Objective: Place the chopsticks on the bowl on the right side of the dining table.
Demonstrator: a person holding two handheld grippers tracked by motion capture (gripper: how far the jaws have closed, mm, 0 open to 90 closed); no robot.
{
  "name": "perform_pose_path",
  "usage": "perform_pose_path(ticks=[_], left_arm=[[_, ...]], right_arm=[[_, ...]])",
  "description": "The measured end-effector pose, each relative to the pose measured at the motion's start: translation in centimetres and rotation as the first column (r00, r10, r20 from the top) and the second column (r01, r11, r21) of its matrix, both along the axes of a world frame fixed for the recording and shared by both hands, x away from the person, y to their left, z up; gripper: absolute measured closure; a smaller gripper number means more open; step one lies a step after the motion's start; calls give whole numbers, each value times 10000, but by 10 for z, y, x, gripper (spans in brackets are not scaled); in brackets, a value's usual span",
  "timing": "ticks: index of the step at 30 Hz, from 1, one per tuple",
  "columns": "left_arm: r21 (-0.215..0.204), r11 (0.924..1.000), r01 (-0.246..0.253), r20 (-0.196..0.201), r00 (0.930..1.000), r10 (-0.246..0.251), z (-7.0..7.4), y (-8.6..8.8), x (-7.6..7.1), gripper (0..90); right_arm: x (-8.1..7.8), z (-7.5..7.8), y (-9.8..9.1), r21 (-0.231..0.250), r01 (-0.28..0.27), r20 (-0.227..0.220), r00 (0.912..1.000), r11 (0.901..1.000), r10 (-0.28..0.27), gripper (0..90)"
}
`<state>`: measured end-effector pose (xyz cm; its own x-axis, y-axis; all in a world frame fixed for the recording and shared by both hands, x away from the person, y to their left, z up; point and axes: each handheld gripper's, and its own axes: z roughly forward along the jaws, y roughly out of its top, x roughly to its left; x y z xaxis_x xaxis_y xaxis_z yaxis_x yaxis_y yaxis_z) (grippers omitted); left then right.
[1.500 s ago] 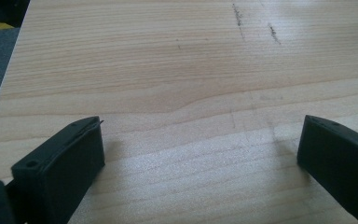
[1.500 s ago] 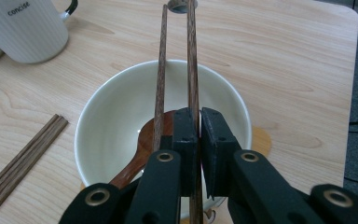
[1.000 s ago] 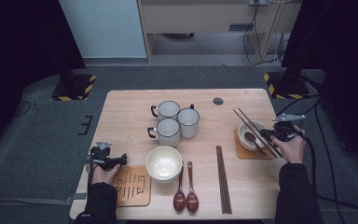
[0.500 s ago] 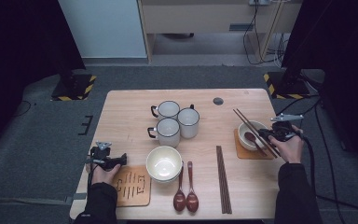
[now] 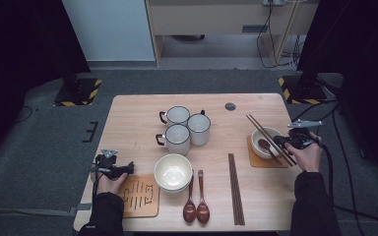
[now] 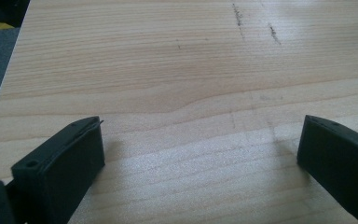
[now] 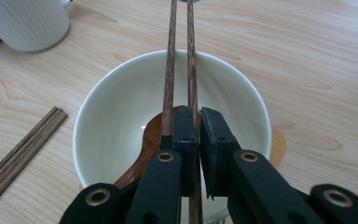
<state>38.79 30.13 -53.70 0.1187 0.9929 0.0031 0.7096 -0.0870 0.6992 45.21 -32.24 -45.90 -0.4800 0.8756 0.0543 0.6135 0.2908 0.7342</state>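
The right hand-held gripper (image 7: pixel 196 135) is clamped nearly shut on one stick of a pair of chopsticks (image 7: pixel 179 51) laid across a white bowl (image 7: pixel 102 116); its jaws have just eased apart a little and closed again, with that stick between them. The second stick runs just beside the left jaw, outside the grip. A brown wooden spoon (image 7: pixel 151 135) lies in the bowl beneath the sticks. In the high view that bowl (image 5: pixel 262 135) sits on a small orange-brown coaster (image 5: pixel 254 160) near the right edge of the counter (image 5: pixel 138 113), the person's right hand (image 5: pixel 305 155) behind the gripper.

The left hand-held gripper (image 6: pixel 200 140) stands wide open with nothing between its jaws — bare wood under it. In the high view it rests at the counter's left edge (image 5: pixel 114 168), just beside a slotted wooden trivet (image 5: pixel 139 195).

Between the two hands: a stack of white bowls (image 5: pixel 173 172) — how many cannot be told — two more wooden spoons (image 5: pixel 196 209) lying side by side, and one more set of dark chopsticks (image 5: pixel 235 189) lying flat. Farther back stand three white mugs (image 5: pixel 182 130) with dark rims, clustered together, and one small dark disc (image 5: pixel 230 106) in the counter top.
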Motion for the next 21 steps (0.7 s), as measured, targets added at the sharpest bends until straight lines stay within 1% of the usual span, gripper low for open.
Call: perform_pose_path(ticks=[11, 15, 18, 21], left_arm=[[-2, 10000, 0, 0, 10000, 0, 0, 0, 0, 0], [-1, 10000, 1, -1, 10000, -1, 0, 0, 0, 0], [0, 10000, 0, 0, 10000, 0, 0, 0, 0, 0], [2, 10000, 3, 0, 10000, -3, 0, 0, 0, 0]], right_arm=[[1, -1, 2, 62, -54, 20, 10000, 10000, 54, 846], [0, 3, 2, 139, -24, 165, 9999, 9999, 22, 790], [0, 6, 4, 250, -18, 254, 9997, 9997, 11, 723], [1, 6, 8, 277, -77, 195, 9998, 9996, 72, 647]])
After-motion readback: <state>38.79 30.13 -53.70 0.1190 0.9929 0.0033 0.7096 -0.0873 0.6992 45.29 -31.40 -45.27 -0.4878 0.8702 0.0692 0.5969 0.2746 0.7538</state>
